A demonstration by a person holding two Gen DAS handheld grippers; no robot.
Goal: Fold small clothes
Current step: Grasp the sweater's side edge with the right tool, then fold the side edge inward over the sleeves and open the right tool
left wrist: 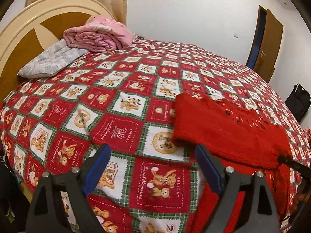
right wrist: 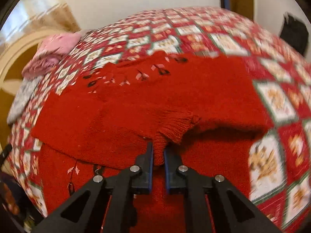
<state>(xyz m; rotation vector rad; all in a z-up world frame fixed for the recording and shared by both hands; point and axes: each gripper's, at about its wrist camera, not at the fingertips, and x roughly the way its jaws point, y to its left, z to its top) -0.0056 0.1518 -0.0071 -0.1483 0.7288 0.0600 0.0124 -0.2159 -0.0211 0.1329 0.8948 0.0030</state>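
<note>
1. The left gripper (left wrist: 152, 153) hangs over the bedspread (left wrist: 120, 104) with its blue-padded fingers (left wrist: 97, 167) spread wide apart, nothing between them.
2. The red knitted sweater (left wrist: 229, 130) lies on the bedspread just ahead and to the right of this gripper; its near edge runs under the right finger.
3. The right gripper (right wrist: 158, 152) is clamped on a ribbed fold of the sweater (right wrist: 171, 97), the knit bunched between the closed pads.
4. Far ahead-left of the left gripper, a pink blanket (left wrist: 99, 36) sits on a grey pillow (left wrist: 52, 60) by the headboard (left wrist: 23, 38).
</note>
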